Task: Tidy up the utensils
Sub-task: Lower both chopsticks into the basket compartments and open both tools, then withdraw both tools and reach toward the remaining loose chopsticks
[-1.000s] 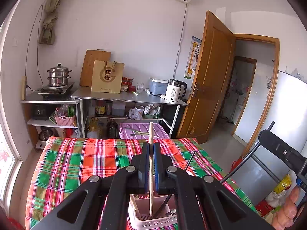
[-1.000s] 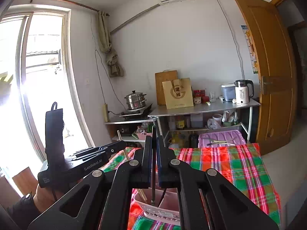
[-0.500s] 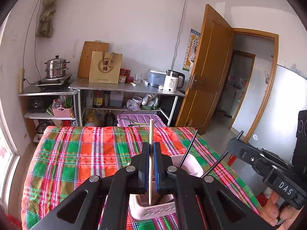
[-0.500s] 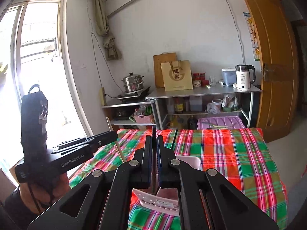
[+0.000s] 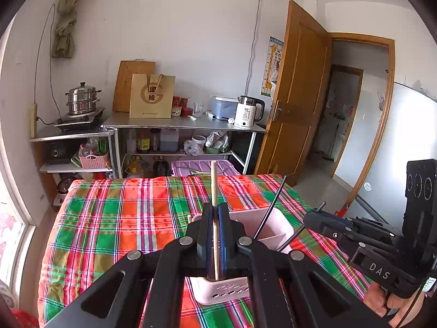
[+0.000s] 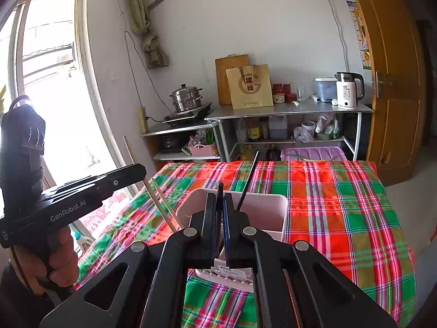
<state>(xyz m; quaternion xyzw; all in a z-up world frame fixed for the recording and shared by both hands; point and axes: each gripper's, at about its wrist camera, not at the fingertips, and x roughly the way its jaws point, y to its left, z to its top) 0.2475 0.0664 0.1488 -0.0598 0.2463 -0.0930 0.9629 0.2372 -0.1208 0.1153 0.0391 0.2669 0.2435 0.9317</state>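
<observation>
**Two chopsticks held over the pink holder, neither yet released**

Nearest the left wrist camera, the left gripper has its fingers closed on a pale wooden chopstick, which stands upright between the pads with its lower end down at the pink plastic utensil holder. In the right wrist view, the right gripper is likewise clamped on a thin dark chopstick, upright above the same holder.

Just beyond the fingers, the divided holder stands on the bench under a red-and-green plaid cloth. A dark chopstick already leans in it, and a pale stick appears to lean at its left side, so part of the sorting looks done. What remains, by my reading, is to let go of both held sticks into their compartments; which compartment each is over I cannot tell.

Farther back stands a metal shelf.
</observation>
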